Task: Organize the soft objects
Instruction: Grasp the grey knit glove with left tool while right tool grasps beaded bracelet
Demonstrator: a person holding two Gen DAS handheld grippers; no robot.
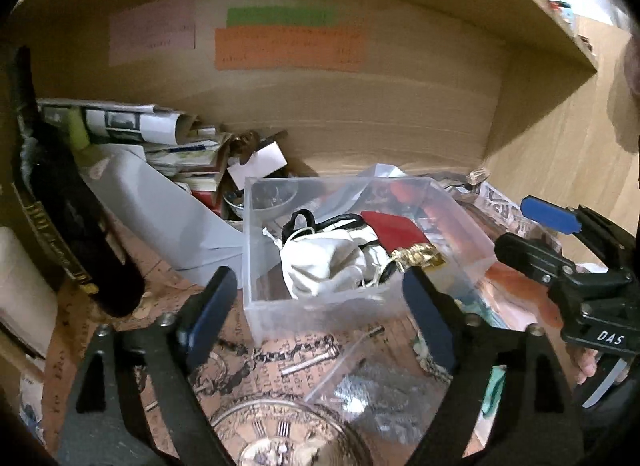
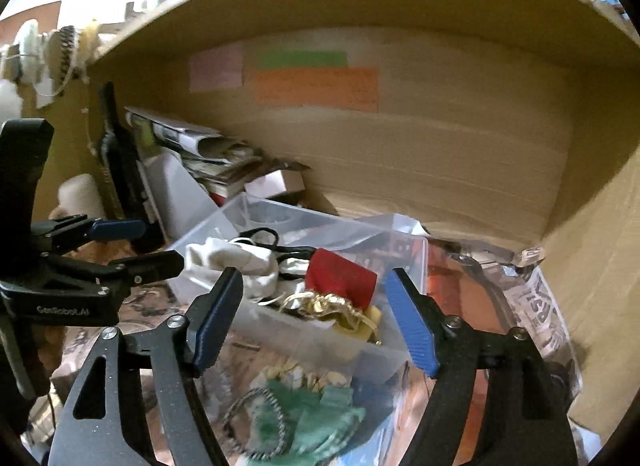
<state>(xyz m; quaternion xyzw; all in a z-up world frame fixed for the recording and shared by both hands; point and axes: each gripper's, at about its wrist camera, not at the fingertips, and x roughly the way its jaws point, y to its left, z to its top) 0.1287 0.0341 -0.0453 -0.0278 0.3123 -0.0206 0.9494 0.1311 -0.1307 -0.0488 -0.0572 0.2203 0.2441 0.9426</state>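
A clear plastic box point(image 1: 256, 298) stands on the shelf and holds a white cloth pouch point(image 1: 324, 262), a red pouch with a gold trim point(image 1: 396, 231) and black cords. My left gripper point(image 1: 320, 306) is open and empty, its jaws on either side of the box's near wall. My right gripper point(image 2: 314, 314) is open and empty just in front of the same box point(image 2: 416, 262), over the red pouch point(image 2: 340, 274) and white pouch point(image 2: 236, 258). A green cloth pouch point(image 2: 316, 414) lies below it. Each gripper shows in the other's view point(image 1: 516, 229) point(image 2: 132, 246).
Rolled papers and books point(image 1: 160, 133) pile at the back left beside a grey folder point(image 1: 160, 201) and a black case point(image 1: 72, 217). A crinkled printed plastic bag point(image 2: 532, 306) lies on the right. A chain and bolts point(image 1: 288, 354) and a glass dish point(image 1: 280, 434) lie in front.
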